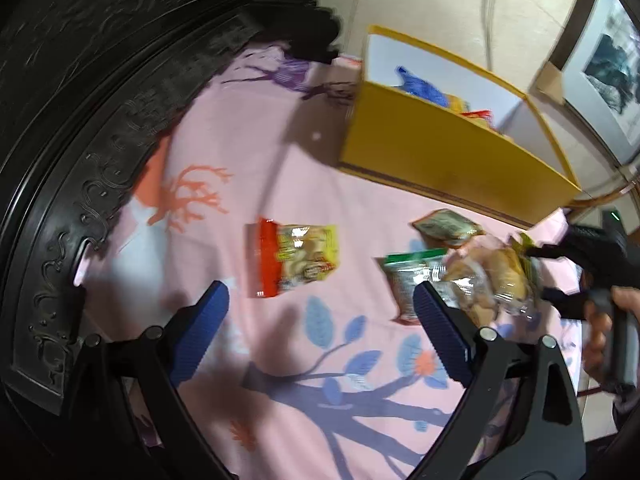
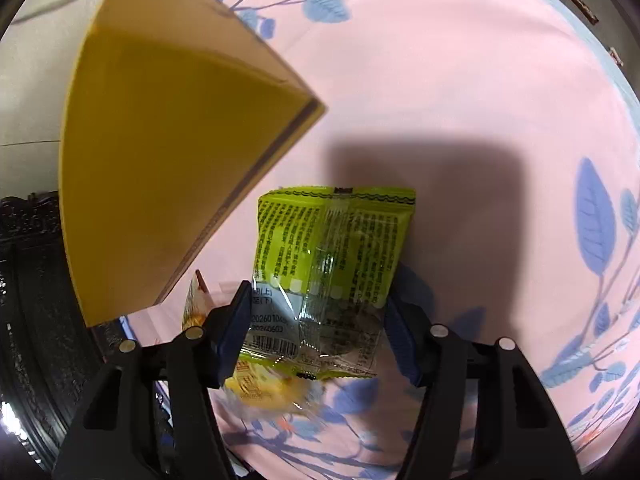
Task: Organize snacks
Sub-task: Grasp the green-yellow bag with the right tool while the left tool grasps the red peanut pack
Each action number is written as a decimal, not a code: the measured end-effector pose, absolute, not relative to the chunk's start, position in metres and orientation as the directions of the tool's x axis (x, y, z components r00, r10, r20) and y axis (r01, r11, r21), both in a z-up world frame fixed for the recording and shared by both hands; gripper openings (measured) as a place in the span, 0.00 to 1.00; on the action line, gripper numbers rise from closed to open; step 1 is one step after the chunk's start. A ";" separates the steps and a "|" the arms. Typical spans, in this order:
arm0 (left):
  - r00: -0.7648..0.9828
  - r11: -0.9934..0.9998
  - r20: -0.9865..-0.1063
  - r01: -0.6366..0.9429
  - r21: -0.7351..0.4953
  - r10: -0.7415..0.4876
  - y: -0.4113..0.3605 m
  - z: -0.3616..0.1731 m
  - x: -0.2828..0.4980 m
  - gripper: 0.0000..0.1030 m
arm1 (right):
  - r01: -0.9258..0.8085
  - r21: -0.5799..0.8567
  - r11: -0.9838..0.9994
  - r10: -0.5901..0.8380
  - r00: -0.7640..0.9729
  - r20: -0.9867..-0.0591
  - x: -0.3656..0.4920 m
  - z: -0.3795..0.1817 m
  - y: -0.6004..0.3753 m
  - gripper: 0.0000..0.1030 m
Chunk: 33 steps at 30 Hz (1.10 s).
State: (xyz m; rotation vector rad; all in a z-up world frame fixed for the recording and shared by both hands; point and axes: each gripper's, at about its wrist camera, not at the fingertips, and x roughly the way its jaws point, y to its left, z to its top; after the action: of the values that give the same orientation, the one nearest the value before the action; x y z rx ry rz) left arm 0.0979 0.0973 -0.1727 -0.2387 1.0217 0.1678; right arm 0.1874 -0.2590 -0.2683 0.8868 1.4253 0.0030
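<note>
**Between your right jaws: a packet, with the box at ten o'clock**

Across the pink sheet (image 1: pixel 248 152) everything is spread out, so start with the largest thing. Your yellow box (image 2: pixel 160 152) stands up and to the left of the right gripper (image 2: pixel 316 320), at about ten o'clock in its own view, near but not touching. Its near wall rises between the jaws and the opening, which looks like the thing you must clear.

Your green snack packet (image 2: pixel 332 248) sits between the right gripper's blue pads, long axis running toward twelve o'clock. Whether the pads actually press it I cannot tell; the packet looks loosely framed rather than pinched. A clear bag of yellow snacks (image 2: pixel 272 392) lies blurred just beneath it.

Your left gripper (image 1: pixel 320 320) stands released, nothing between its jaws. From it, the red-and-yellow packet (image 1: pixel 296 260) lies at twelve o'clock, nearest to that hand; a green-topped packet (image 1: pixel 408 276) sits at two o'clock, with a brown packet (image 1: pixel 444 226) beyond.
</note>
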 end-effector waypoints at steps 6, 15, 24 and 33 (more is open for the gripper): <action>0.463 0.946 -0.881 -0.319 -0.060 0.100 0.118 -0.190 0.118 0.92 | 0.417 0.550 0.724 0.503 0.226 -0.834 0.152 -0.253 -0.269 0.60; 0.376 0.950 -0.919 -0.314 -0.005 0.120 0.114 -0.230 0.172 0.92 | 0.397 0.584 0.708 0.541 0.228 -0.810 0.149 -0.247 -0.275 0.61; 0.381 0.977 -0.919 -0.211 0.016 0.097 0.081 -0.247 0.174 0.48 | 0.353 0.584 0.731 0.532 0.239 -0.812 0.157 -0.236 -0.280 0.61; 0.429 0.972 -0.903 -0.206 -0.111 -0.012 0.084 -0.240 0.139 0.38 | 0.327 0.597 0.732 0.548 0.239 -0.802 0.156 -0.234 -0.271 0.61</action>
State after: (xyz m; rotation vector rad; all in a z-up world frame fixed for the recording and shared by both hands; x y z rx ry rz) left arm 0.1392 0.0836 -0.2402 -0.2166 1.1230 0.1219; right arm 0.1561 -0.2714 -0.2336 0.7960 1.3623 0.1749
